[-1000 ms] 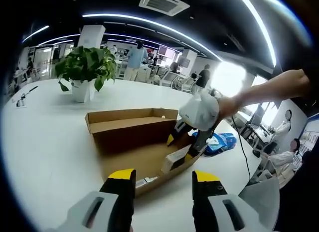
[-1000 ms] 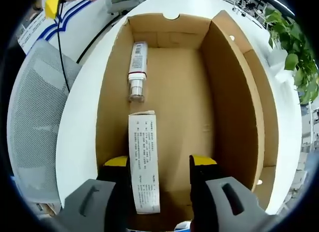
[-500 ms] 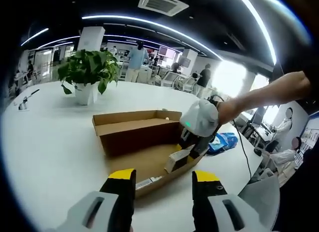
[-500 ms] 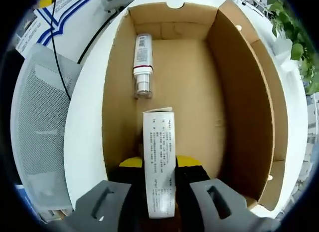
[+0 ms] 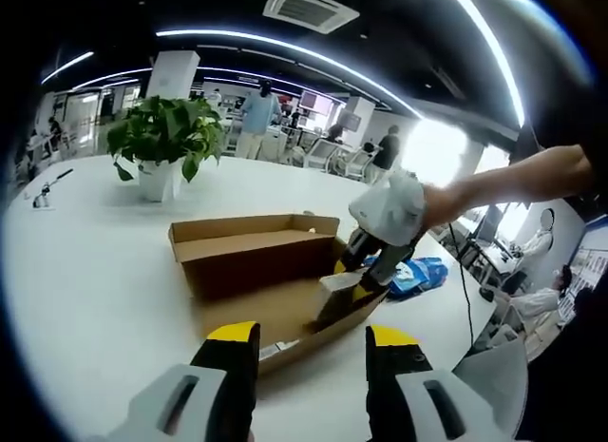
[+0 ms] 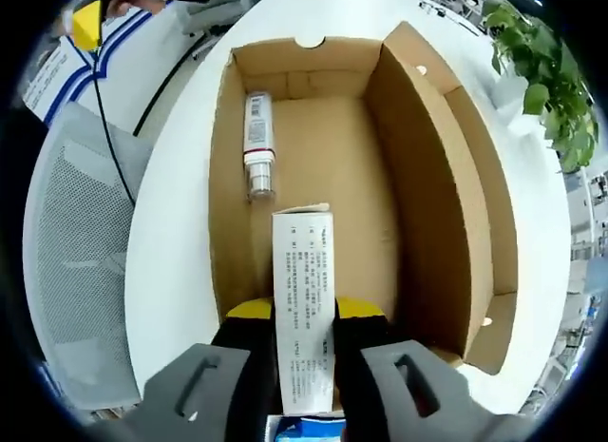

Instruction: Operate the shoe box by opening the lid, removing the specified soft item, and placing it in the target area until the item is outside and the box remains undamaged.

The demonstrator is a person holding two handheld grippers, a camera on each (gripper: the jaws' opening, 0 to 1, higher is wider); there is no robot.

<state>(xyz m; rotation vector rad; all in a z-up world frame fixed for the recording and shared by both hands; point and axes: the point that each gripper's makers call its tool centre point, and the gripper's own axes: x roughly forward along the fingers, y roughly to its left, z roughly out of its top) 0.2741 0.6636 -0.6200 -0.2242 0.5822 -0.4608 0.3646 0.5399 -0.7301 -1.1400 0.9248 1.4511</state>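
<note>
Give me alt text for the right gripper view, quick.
The right claw is shut on a long white printed carton, held above the floor of an open brown cardboard shoe box on a white table. A small white labelled bottle lies further inside the box.

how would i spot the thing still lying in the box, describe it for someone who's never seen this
Find the open brown shoe box on the white table. On its floor, against one long wall near the far end, lies a small white tube with a grey cap. Unlike the long printed white carton pinched in the right gripper, it lies loose and is rounded.
</note>
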